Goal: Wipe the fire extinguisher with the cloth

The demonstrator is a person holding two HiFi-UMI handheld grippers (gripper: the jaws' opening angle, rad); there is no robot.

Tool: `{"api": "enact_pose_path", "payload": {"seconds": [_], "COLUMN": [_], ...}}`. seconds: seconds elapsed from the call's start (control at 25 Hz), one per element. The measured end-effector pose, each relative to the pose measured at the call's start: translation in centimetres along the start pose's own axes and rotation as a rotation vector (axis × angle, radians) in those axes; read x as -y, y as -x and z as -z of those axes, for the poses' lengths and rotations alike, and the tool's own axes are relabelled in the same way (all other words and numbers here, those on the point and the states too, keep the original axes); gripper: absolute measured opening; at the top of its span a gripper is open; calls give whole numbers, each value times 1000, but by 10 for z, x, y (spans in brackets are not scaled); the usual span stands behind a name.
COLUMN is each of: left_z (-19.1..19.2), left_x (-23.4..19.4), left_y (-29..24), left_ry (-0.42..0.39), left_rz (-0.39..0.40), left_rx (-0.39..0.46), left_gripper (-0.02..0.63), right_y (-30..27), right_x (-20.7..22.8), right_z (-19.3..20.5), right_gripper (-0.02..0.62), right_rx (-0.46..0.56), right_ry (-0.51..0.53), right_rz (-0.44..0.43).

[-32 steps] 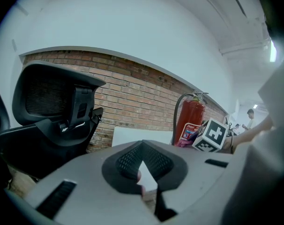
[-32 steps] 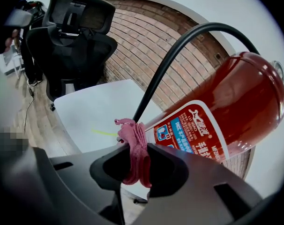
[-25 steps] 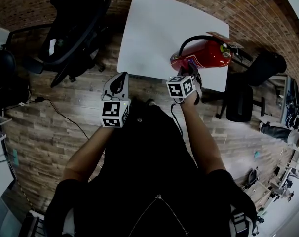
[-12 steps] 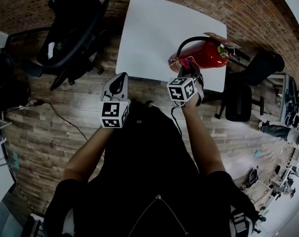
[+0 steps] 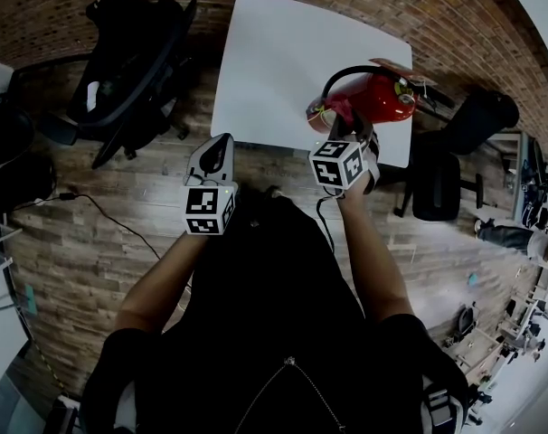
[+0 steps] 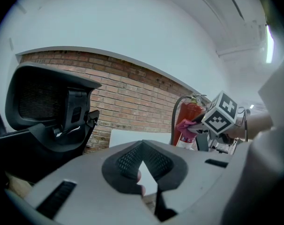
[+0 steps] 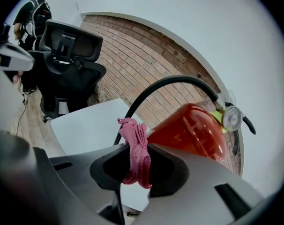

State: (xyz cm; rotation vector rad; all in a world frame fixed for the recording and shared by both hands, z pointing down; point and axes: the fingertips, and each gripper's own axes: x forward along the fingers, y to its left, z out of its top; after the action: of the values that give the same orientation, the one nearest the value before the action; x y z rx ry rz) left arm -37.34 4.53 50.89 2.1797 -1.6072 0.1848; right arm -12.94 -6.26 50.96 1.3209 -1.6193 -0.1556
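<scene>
Pink cloth (image 7: 132, 131) is bunched in the right claw (image 7: 135, 165), whose jaws are clamped narrow on it, with folds sticking out above and below the pads. The cloth touches the red body of the extinguisher (image 7: 191, 130) near its lower end. The extinguisher is on the white table (image 5: 283, 61), close to the right near corner. I cannot tell whether it stands straight or leans. Its black hose (image 7: 165, 84) arches from the valve over the body, and a round gauge (image 7: 232, 118) sits at the neck.

The left claw (image 6: 142, 145) hovers off the table, over the wood floor (image 5: 102, 242) just short of the table's near edge and well apart from the extinguisher. Its jaws are together at the tips with nothing between them. A sliver of white table shows through a small gap lower down.

A black chair (image 5: 134, 52) stands to the left of the table and a second chair (image 5: 450, 165) to its right. A brick wall (image 6: 128, 102) runs behind the table.
</scene>
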Motion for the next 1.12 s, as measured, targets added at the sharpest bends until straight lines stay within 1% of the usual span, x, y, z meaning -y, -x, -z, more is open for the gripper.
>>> {"api": "enact_pose_path", "payload": {"seconds": [0.4, 0.8, 1.0, 1.12], "left_z": [-2, -4, -5, -5], "left_x": [2, 4, 4, 4], "left_y": [3, 7, 8, 8], "left_ry": [-7, -20, -25, -26], "left_rz": [10, 19, 20, 22], "left_rx": [8, 11, 8, 7], "left_gripper": [30, 30, 31, 31], "right_y": [25, 53, 76, 90], "right_x": [23, 47, 62, 71], "right_z": [-22, -48, -68, -81], "right_gripper": [104, 104, 104, 104], "right_rx": [57, 146, 226, 276], "right_ry": [40, 90, 154, 223], "right_rz": [71, 153, 233, 310]}}
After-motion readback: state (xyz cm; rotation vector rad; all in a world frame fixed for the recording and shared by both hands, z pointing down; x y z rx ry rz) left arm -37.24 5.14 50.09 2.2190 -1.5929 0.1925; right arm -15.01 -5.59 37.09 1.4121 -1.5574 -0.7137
